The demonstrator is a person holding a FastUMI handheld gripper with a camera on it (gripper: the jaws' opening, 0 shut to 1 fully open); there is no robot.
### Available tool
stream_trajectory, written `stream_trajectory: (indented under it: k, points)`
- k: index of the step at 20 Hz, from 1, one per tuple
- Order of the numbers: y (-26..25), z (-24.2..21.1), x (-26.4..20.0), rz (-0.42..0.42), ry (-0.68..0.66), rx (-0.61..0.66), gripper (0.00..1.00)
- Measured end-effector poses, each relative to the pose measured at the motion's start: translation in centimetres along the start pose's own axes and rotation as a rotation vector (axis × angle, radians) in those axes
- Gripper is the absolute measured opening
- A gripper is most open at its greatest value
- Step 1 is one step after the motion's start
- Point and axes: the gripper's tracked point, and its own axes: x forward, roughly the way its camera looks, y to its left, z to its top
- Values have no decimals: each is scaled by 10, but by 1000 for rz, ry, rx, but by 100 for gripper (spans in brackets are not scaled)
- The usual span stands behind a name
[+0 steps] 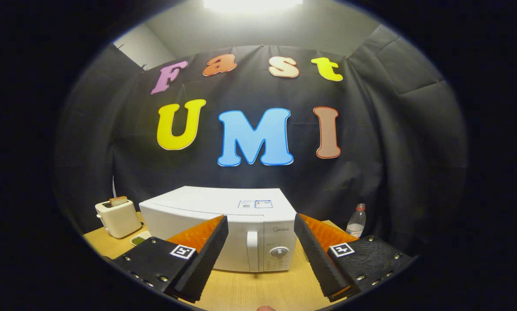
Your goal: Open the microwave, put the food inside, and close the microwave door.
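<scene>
— So, where is the microwave (224, 226) sitting?
— Mid-table (241, 291), door shut, its upright handle (252, 250) lying straight ahead of the gripper (260, 252).
— And the claw?
— Hanging wide open, gripping nothing; the handle is showing between its fingers.

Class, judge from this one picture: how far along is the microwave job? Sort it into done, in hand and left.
Done: nothing yet; the microwave door is shut, its handle untouched. In hand: the gripper is open and holds nothing, its fingers spread either side of the handle, short of it. Left: open the door, load the food, close the door. A small dish sits by the toaster; whether it is the food is unclear.
</scene>
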Motion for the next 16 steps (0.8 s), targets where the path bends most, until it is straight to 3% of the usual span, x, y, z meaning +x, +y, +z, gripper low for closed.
stream_trajectory:
  k: [6, 16]
  points:
    - [8, -52, 44, 56, 103, 6, 97]
    - [12, -119, 90, 76, 234, -5, 95]
